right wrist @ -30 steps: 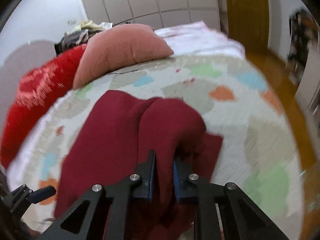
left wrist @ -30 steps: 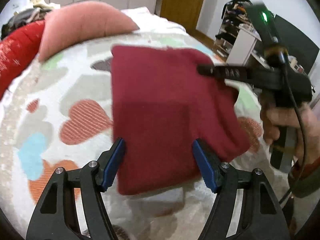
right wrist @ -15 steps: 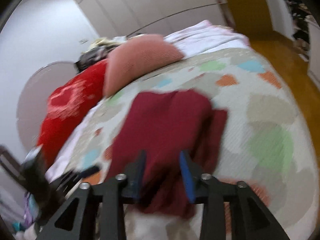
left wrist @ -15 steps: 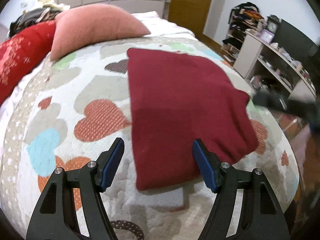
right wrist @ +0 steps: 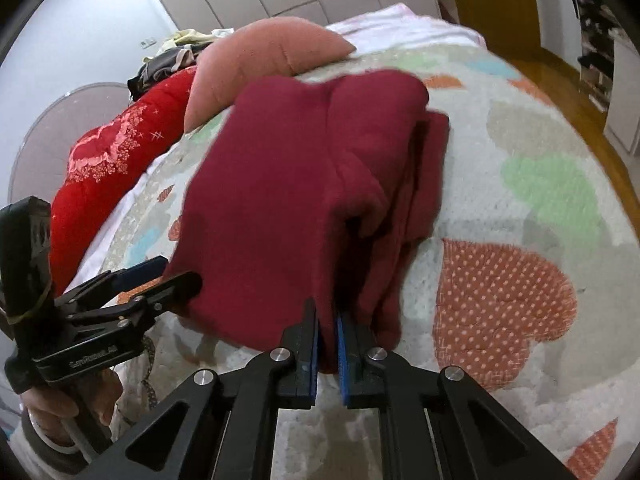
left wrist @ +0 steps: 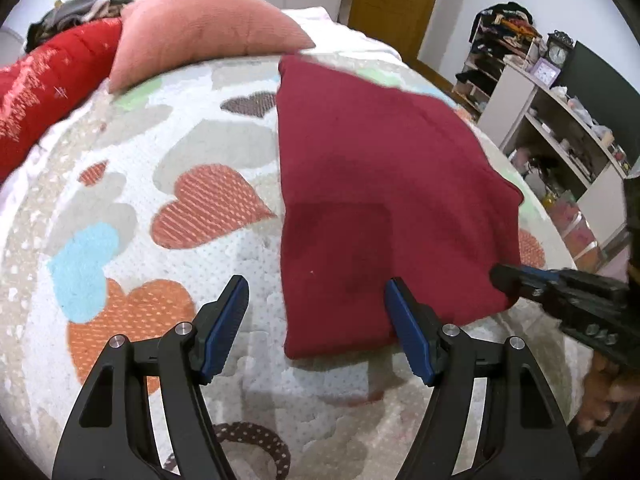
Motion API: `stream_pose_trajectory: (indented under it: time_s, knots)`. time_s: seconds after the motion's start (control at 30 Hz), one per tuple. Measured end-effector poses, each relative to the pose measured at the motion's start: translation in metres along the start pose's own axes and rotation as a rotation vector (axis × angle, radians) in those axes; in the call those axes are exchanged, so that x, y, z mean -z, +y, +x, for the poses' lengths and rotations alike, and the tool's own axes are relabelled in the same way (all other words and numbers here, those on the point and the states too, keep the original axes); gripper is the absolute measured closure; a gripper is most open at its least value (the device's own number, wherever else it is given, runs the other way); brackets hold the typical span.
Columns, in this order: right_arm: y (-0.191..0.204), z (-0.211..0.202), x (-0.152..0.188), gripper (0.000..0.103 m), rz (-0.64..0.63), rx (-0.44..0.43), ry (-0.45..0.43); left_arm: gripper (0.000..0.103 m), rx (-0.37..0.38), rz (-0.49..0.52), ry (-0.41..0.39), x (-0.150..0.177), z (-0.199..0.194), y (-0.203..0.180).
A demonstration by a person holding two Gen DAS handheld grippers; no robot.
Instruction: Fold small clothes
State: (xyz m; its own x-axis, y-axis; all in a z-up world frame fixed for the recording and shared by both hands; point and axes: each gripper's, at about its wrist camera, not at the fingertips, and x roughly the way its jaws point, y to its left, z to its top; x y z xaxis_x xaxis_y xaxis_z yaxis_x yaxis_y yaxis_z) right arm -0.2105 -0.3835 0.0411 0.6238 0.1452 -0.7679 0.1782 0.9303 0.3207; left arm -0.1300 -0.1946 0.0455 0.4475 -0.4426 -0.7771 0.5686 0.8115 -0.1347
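Observation:
A dark red knit garment (left wrist: 380,200) lies folded on the heart-patterned bedspread (left wrist: 168,208); it also shows in the right wrist view (right wrist: 304,184). My left gripper (left wrist: 316,308) is open and empty, its jaws either side of the garment's near left corner, just above the bed. My right gripper (right wrist: 328,332) is shut on the garment's near edge, where the cloth bunches in folds. The right gripper shows at the garment's right corner in the left wrist view (left wrist: 520,280). The left gripper shows at the left in the right wrist view (right wrist: 160,276).
A pink pillow (left wrist: 200,36) and a red quilt (left wrist: 44,92) lie at the head of the bed, with a clothes pile (left wrist: 88,4) behind. Shelves with clutter (left wrist: 560,128) stand to the right. A wooden door (left wrist: 396,4) is beyond the bed.
The right gripper was shut on the cloth, opened and pulled back, and is now shut on the garment's near right edge. The left gripper stayed open and shifted slightly left.

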Motion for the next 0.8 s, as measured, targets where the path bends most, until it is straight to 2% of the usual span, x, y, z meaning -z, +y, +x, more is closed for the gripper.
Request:
stream_pose_trajectory:
  time_s: [0.1,0.2,0.23,0.3,0.47,0.6,0.63,0.73,0.8]
  knots:
    - [0.01,-0.028,-0.005,0.092,-0.012,0.013,-0.05,0.033,-0.035,0.024,-0.068,-0.007,-0.018,0.0]
    - [0.024,-0.057,-0.016,0.089,-0.068,0.068,-0.155,0.033,-0.038,0.017,-0.093,-0.021,-0.021,0.0]
    - [0.027,-0.061,-0.02,0.087,-0.081,0.071,-0.177,0.033,-0.041,0.013,-0.09,-0.025,-0.019,0.0]
    - [0.035,-0.057,-0.034,0.074,-0.102,0.061,-0.205,0.033,-0.054,0.007,-0.091,-0.034,-0.012,-0.001]
    - [0.036,-0.012,-0.058,0.074,-0.145,0.114,-0.148,0.033,-0.074,-0.019,-0.055,-0.047,0.016,0.001]
    - [0.01,0.019,-0.06,0.074,-0.135,0.211,-0.082,0.03,-0.064,-0.014,-0.028,-0.048,0.033,0.0]
    - [0.002,0.027,-0.058,0.074,-0.124,0.217,-0.067,0.03,-0.064,-0.008,-0.025,-0.048,0.036,-0.002]
    - [-0.016,0.032,-0.05,0.074,-0.058,0.146,-0.083,0.029,-0.064,-0.001,-0.025,-0.047,0.04,-0.003]
    - [-0.016,0.029,-0.049,0.074,-0.063,0.147,-0.088,0.029,-0.068,0.001,-0.026,-0.047,0.04,-0.003]
